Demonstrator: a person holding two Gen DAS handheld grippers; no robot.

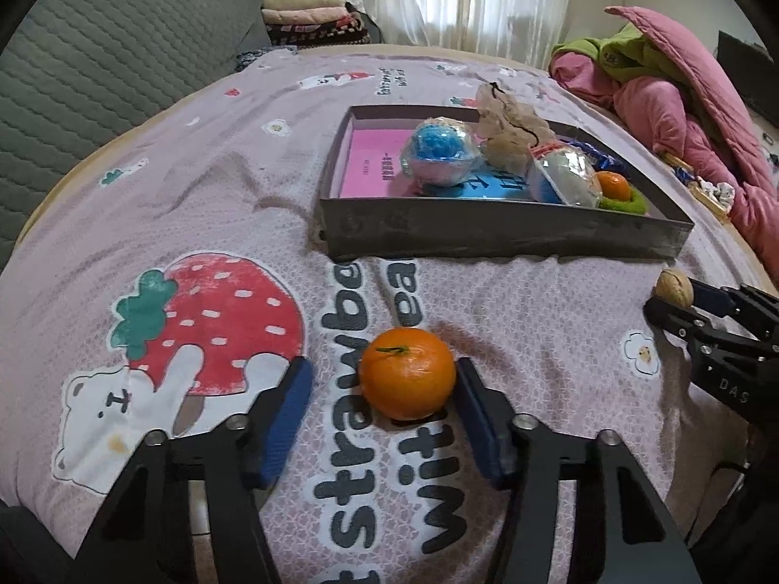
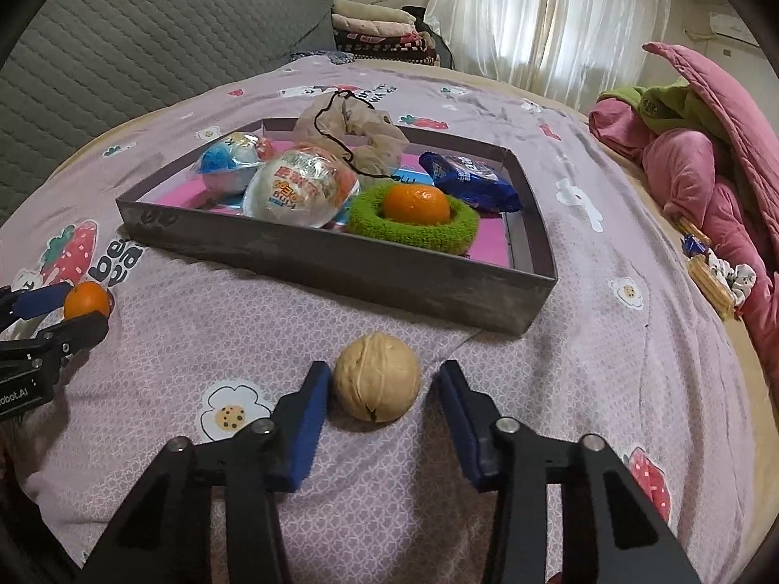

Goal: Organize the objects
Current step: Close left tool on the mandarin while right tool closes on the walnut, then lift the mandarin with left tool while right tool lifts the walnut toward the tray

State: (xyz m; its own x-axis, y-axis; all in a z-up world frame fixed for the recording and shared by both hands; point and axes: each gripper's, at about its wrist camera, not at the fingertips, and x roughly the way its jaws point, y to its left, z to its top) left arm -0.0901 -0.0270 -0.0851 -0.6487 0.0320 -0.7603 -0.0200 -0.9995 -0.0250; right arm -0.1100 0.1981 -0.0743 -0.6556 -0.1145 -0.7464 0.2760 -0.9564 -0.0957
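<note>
A tangerine (image 1: 408, 373) lies on the pink bedspread between the open fingers of my left gripper (image 1: 382, 382); the right pad touches it, the left pad stands apart. A walnut (image 2: 376, 376) lies between the open fingers of my right gripper (image 2: 382, 384), close to the left pad. A grey tray (image 2: 341, 263) beyond holds two clear toy capsules (image 2: 297, 190), a second tangerine (image 2: 415, 204) in a green ring (image 2: 414, 233), a blue snack packet (image 2: 467, 180) and a beige pouch (image 2: 355, 131). The left gripper and its tangerine (image 2: 86, 299) show at the far left of the right wrist view.
A grey quilted headboard (image 1: 97, 73) stands at the left. A pink and green pile of quilts (image 2: 701, 146) lies at the right, with wrapped snacks (image 2: 711, 277) beside it. Folded blankets (image 1: 311, 19) are stacked at the back by the curtain.
</note>
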